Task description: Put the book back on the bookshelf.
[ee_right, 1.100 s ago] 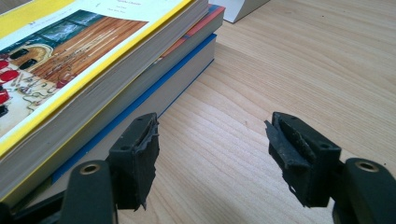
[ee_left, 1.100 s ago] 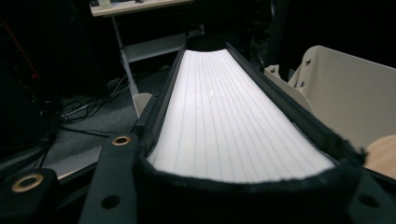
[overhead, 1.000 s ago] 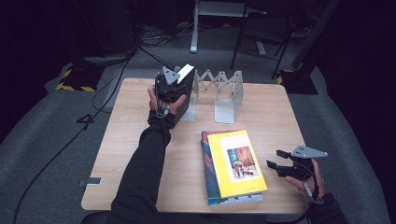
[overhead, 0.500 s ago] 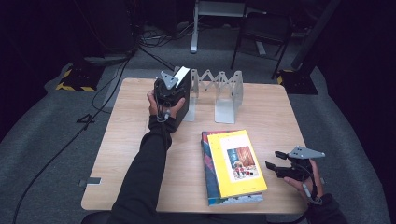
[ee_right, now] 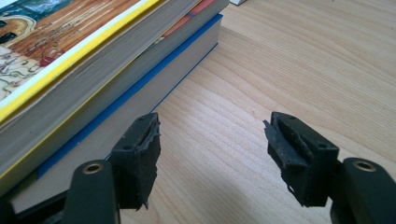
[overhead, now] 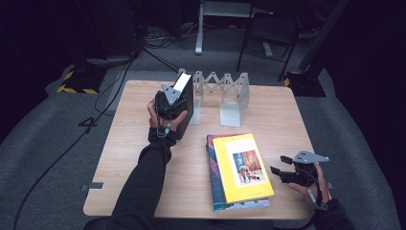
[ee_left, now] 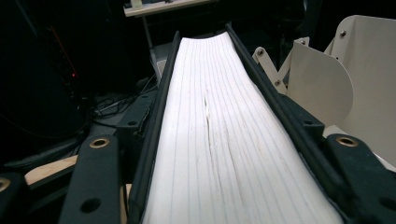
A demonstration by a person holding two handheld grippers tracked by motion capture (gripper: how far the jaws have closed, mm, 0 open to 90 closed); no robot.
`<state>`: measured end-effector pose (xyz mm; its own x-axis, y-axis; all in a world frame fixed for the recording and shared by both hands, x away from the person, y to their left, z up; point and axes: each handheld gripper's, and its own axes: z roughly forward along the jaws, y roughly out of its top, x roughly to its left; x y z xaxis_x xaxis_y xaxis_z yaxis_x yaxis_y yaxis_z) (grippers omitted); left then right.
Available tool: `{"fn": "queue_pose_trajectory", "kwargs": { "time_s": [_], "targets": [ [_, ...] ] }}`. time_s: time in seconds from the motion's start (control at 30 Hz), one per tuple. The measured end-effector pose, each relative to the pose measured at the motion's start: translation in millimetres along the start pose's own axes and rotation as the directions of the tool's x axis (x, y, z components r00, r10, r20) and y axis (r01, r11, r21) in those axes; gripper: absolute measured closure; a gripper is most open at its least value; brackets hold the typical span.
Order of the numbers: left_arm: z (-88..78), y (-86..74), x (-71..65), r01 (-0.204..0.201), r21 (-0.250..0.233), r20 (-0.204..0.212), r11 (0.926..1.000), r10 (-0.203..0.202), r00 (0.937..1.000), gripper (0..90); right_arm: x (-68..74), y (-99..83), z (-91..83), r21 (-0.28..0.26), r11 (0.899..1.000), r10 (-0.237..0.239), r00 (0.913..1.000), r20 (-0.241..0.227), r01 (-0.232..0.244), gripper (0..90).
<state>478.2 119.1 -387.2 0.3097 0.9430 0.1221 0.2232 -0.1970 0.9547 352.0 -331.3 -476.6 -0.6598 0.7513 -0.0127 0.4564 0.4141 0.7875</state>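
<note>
The black-covered book with the white page block (overhead: 186,98) stands upright on the light wooden table (overhead: 268,110), at the left end of the cream metal accordion book rack (overhead: 225,91), just beside the rack's first plate. In the left gripper view the page edges (ee_left: 219,140) run straight ahead between the jaws, with the black covers lying along both of them. Your left gripper (overhead: 168,101) straddles the book, and its jaws have just been opening with the book between them; whether the pads now press on the covers I cannot tell, so treat this as the release. Finish it well: make sure the book rests squarely on its lower edge and leans on the plate, not out toward the open table, before you widen the jaws further. Then draw the gripper straight back along the covers without dragging them, or the book may tip. Your right gripper (overhead: 286,172) waits low over the table with its jaws open and empty, just beside the stack of two books, the yellow-covered book (overhead: 242,165) on the blue-covered one (ee_right: 116,116); keep it there until the standing book is steady.
</note>
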Motion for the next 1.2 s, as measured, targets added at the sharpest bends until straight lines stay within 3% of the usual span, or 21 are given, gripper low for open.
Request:
{"fn": "queue_pose_trajectory", "kwargs": {
  "time_s": [0.2, 0.3, 0.4, 0.63, 0.77, 0.87, 0.97, 1.03, 1.1, 1.2],
  "targets": [
    [-2.4, -7.7, -2.5, 0.062, 0.014, 0.005, 0.998, -0.062, 0.9981, 39.5, 0.4, 0.1, 0.7, 0.005, 1.0, -0.001, 1.0, 0.007, 0.0, 35.7],
    [-3.9, -17.3, -3.5, 0.079, 0.04, 0.006, 0.9961, -0.079, 0.9969, 39.4, -0.6, 1.3, 0.1, 0.006, 0.999, 0.036, 0.9991, -0.023, -0.036, 36.9],
    [-6.6, -26.9, -1.8, 0.123, 0.052, 0.023, 0.991, -0.124, 0.992, 37.2, 0.3, 2.3, -1.0, 0.001, 0.999, 0.04, 0.9981, -0.048, -0.04, 36.8],
    [-4.7, -55.4, -5.8, 0.161, 0.109, 0.021, 0.981, -0.164, 0.9862, 35.6, 3.5, 1.9, 2.0, 0.026, 1.0, 0.02, 0.9973, -0.071, -0.018, 35.3],
    [2.5, -73.4, -8.2, 0.16, 0.171, 0.024, 0.9721, -0.167, 0.9857, 35.8, 5.5, 2.2, 2.6, 0.032, 0.999, 0.001, 0.9974, -0.072, 0.001, 34.9],
    [5.7, -83.1, -11.9, 0.16, 0.188, 0.02, 0.969, -0.167, 0.9858, 40.4, 5.0, 1.5, 3.4, 0.031, 1.0, 0.006, 0.9971, -0.076, -0.004, 34.8],
    [8.1, -90.1, -14.7, 0.186, 0.196, 0.018, 0.9628, -0.193, 0.9811, 43.1, 5.7, 0.5, 4.1, 0.039, 0.999, 0.001, 0.9973, -0.073, 0.002, 34.6],
    [9.3, -92.6, -16.7, 0.187, 0.193, 0.018, 0.9632, -0.194, 0.9809, 47.9, 5.9, 0.9, 3.8, 0.033, 0.999, 0.004, 0.9972, -0.074, -0.002, 34.6],
    [11.0, -93.1, -20.5, 0.176, 0.178, -0.006, 0.9682, -0.178, 0.984, 49.0, 6.6, 1.3, 4.1, 0.032, 0.999, 0.002, 0.9971, -0.076, 0.0, 34.5],
    [13.4, -91.5, -27.1, 0.198, 0.168, -0.047, 0.9657, -0.192, 0.9802, 50.1, 7.5, 1.2, 5.6, 0.039, 0.999, -0.005, 0.9971, -0.076, 0.008, 34.4]
  ]
}}
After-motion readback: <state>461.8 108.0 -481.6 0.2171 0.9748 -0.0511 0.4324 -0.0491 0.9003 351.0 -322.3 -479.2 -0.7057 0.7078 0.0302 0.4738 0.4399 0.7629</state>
